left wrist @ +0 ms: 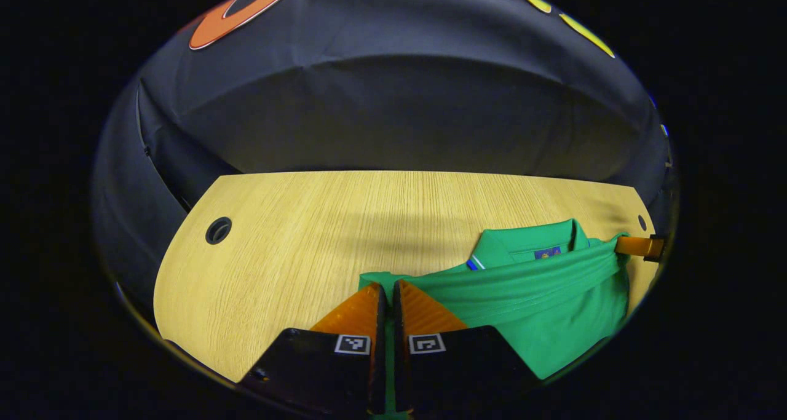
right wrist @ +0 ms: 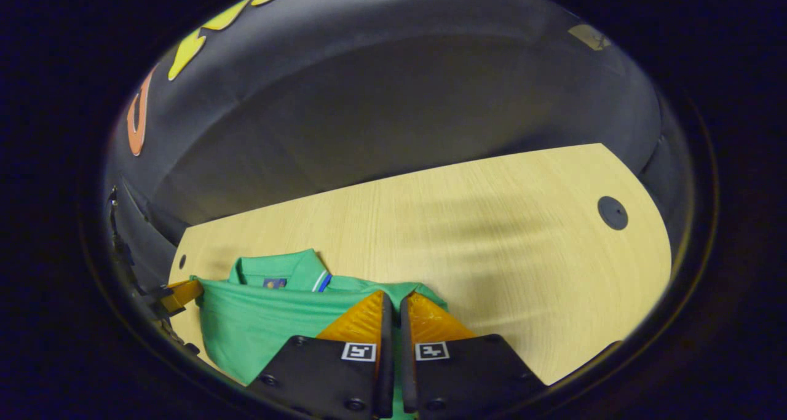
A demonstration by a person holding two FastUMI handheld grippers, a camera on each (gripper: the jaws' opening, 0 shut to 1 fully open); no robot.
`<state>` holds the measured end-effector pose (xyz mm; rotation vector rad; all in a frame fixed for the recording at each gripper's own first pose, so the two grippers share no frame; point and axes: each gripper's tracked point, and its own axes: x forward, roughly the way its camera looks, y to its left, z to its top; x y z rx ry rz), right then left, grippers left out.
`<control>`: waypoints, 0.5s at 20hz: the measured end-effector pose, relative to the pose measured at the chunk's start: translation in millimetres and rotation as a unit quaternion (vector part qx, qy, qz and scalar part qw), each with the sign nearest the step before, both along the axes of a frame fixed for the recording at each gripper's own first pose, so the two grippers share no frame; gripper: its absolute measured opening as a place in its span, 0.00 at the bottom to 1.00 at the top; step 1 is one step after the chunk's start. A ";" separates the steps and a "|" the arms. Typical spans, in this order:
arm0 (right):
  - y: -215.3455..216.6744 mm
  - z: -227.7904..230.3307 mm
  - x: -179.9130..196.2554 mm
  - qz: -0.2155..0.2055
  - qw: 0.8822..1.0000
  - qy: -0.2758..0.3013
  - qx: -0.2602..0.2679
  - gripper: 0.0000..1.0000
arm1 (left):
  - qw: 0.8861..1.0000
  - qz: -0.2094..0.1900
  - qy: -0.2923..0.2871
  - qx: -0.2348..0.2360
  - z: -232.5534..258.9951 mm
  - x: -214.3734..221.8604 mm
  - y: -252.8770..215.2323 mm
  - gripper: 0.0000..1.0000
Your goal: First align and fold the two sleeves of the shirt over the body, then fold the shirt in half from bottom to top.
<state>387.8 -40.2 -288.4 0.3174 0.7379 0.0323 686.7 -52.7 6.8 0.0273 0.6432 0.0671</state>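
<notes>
both tongs are clamped down now: the left tongs (left wrist: pixel 388 288) are pinched nearly closed with green fabric running up the slit between them, and the right tongs (right wrist: pixel 393 297) are in the same state, cloth caught in their narrow gap. each grips one end of a raised fold of the green shirt (left wrist: pixel 553 297), which sits on the wooden counter (left wrist: pixel 295 235) towards its near edge. in the right gripper view the left tongs show far off at the shirt's other end, and the reverse in the left gripper view.

looks like the bottom-to-top fold is under way, the hem held up and stretched taut between the two hands, collar (left wrist: pixel 522 241) lying just beyond it.

risks? if one side travels faster than the other, the hem lands skewed over the collar. pulling the hands apart too hard could slip the thin fabric out of a pinch. dragging low could shift the layers beneath and undo the sleeves.

the shirt's collar points away, towards the booth wall; as it lies now, bunched, its long axis runs side to side between the two tongs.
</notes>
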 end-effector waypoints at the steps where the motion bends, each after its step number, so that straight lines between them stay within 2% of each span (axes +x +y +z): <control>1: -0.3 0.0 -0.7 -0.003 1.000 0.000 0.001 0.06 | 1.000 -0.001 -0.005 0.001 2.7 3.0 -1.7 0.10; 2: 0.2 0.4 -0.2 -0.006 1.000 0.000 -0.002 0.17 | 1.000 -0.003 -0.010 -0.004 9.0 3.3 -4.1 0.22; 3: -3.1 2.2 -1.8 -0.008 1.000 -0.002 -0.004 0.33 | 1.000 -0.005 -0.012 -0.010 14.2 1.0 -7.2 0.30; 4: -5.6 10.4 -6.1 -0.008 1.000 -0.002 0.001 0.49 | 1.000 -0.006 -0.016 -0.019 21.1 -2.1 -11.5 0.60; 5: -7.5 17.4 -11.0 -0.011 1.000 -0.005 0.005 0.65 | 0.999 -0.002 -0.021 -0.024 27.9 -6.4 -12.2 0.61; 6: -11.1 22.8 -15.2 -0.014 1.000 -0.004 0.004 0.80 | 0.999 0.000 -0.026 -0.029 34.6 -10.0 -12.1 0.75; 7: -15.8 32.3 -20.7 -0.018 1.000 -0.009 -0.002 0.96 | 0.999 0.003 -0.030 -0.030 44.4 -16.9 -12.0 0.82; 9: -26.0 58.3 -32.1 -0.027 0.999 -0.031 -0.020 0.98 | 0.998 0.003 -0.043 -0.034 67.7 -28.4 -13.1 1.00; 10: -29.6 74.0 -41.2 -0.028 0.998 -0.043 -0.031 0.98 | 0.998 0.003 -0.054 -0.033 83.3 -35.4 -12.7 1.00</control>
